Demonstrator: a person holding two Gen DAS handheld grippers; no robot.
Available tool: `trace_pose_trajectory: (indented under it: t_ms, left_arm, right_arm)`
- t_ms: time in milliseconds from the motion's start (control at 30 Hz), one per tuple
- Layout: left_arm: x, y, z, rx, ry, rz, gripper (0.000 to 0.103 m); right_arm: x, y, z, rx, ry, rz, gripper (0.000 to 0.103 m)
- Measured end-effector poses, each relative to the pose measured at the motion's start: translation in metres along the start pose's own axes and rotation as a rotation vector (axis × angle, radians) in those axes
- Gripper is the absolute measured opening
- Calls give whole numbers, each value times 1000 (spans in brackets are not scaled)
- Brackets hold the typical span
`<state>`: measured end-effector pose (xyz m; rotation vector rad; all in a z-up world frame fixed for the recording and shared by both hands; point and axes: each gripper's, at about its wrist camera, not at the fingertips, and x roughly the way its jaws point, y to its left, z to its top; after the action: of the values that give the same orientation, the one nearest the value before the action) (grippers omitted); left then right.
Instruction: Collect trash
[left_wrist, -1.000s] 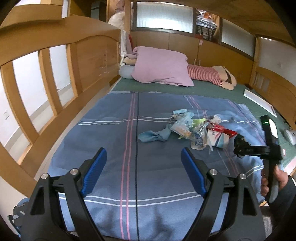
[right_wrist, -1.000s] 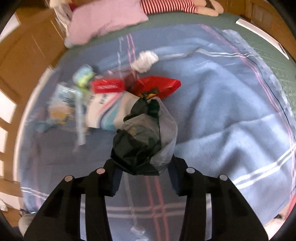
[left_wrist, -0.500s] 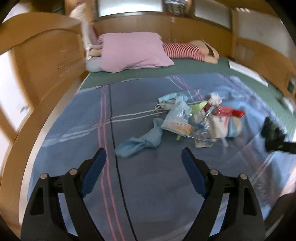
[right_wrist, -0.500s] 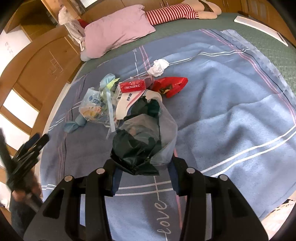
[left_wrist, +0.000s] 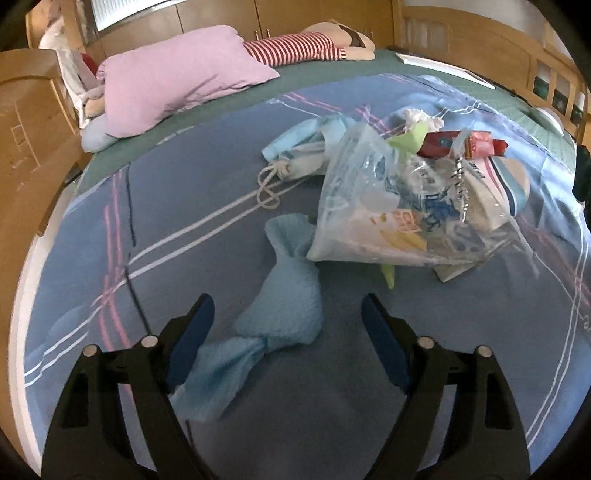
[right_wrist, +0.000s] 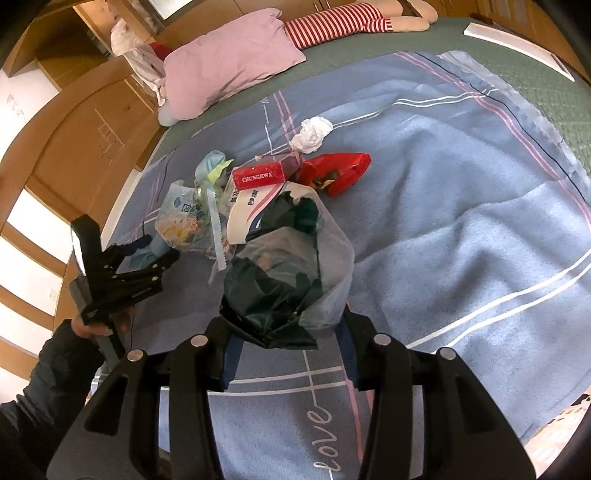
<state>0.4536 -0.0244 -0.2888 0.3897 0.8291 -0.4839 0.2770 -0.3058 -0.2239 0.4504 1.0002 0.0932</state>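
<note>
Trash bag (right_wrist: 288, 273) hides right tongs (right_wrist: 288, 354) pads; contents unclear.

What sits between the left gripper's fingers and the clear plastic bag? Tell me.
A twisted light-blue cloth, seen in the left wrist view, runs from the closing left gripper up to the clear plastic bag.

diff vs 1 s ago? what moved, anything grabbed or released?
The left gripper came down and in toward the trash pile; it now straddles the light blue cloth, jaws closing, nothing gripped yet. Nothing was released. The right gripper stays clamped on the dark bag, barely moved. The red packet, the crumpled tissue and the clear plastic bag lie where they were.
</note>
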Motion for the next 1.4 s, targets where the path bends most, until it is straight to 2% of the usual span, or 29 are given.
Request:
trace_pose_trajectory:
  t_ms: [33, 133, 233, 400, 533, 700, 800, 900, 1000, 1200, 1400]
  left_arm:
    - [3, 0, 1, 0, 3, -11, 59]
    - [5, 3, 2, -27, -9, -15, 45]
    - [3, 12, 1, -89, -10, -46, 38]
    - [-17, 11, -4, -125, -25, -43, 37]
    - [-52, 6, -10, -170, -53, -34, 37]
    - [-115, -4, -15, -237, -92, 70, 37]
    - [-160, -22, -15, -260, -109, 171, 37]
    - [-213, -52, -14, -259, -172, 204, 37]
    - [-253, -79, -12, -251, -223, 217, 38]
    - [-314, -140, -7, -263, -320, 186, 38]
    - [-346, -221, -4, -232, -375, 52, 39]
  right_arm:
    - [0, -1, 0, 3, 1, 2, 45]
    - [1, -2, 1, 8, 3, 8, 45]
    - [0, -1, 1, 5, 3, 13, 45]
    - [-3, -1, 0, 0, -10, 22, 46]
    - [-7, 3, -1, -17, -30, 14, 45]
    - [-21, 9, -4, -41, -93, 2, 45]
    - [-38, 15, -10, -55, -163, -22, 45]
    - [-61, 22, -26, -31, -199, -6, 46]
    - [-97, 40, -46, -84, -265, -45, 45]
    - [-186, 46, -87, -114, -410, -128, 45]
    - [-262, 31, -133, -64, -539, -237, 45]
